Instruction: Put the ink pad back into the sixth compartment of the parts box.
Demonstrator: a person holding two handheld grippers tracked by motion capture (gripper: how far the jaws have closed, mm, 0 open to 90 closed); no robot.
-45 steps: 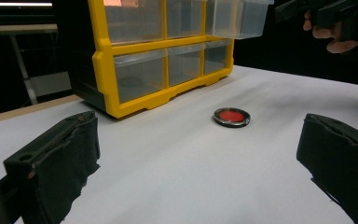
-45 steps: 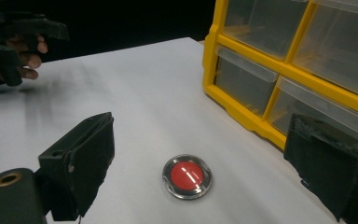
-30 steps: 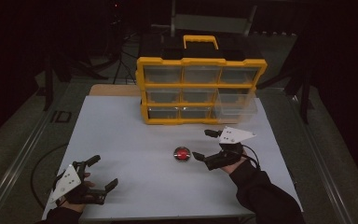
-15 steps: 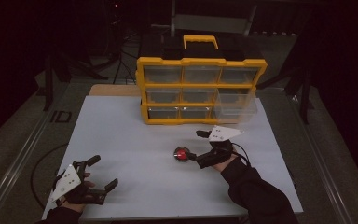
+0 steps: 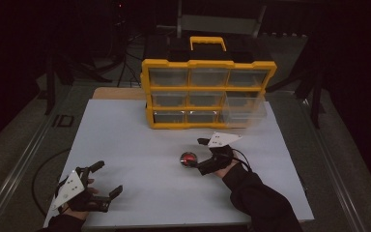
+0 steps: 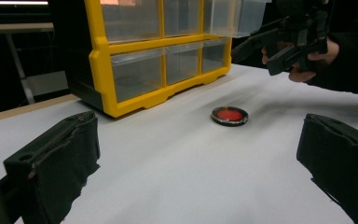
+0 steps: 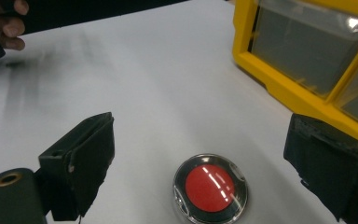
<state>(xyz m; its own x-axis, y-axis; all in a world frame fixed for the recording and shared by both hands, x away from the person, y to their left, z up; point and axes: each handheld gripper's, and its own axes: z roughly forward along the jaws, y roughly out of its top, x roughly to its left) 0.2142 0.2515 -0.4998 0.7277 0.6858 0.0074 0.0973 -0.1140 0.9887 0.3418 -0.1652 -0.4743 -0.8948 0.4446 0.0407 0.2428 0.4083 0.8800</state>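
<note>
your right claw (image 7: 200, 163) stands jaws apart, straddling the small round red-centred disc with clear rim (image 7: 210, 187) on the white surface (image 5: 140, 145), at 6 o'clock of the yellow plastic drawer cabinet (image 5: 207, 94). step: approach to grasp. next, lower and close. your left claw (image 5: 96, 183) rests apart at 8 o'clock.

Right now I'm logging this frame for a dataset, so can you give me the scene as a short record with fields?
surface: white table top
target: small round red disc in a clear, dark-rimmed case, lying flat on the table
right gripper: jaws open, on either side of the disc, not touching it
left gripper: jaws open, holding nothing, near the table's front left corner
storage: yellow plastic organiser with clear drawers at the back
open drawer: clear drawer at the right pulled out
</note>
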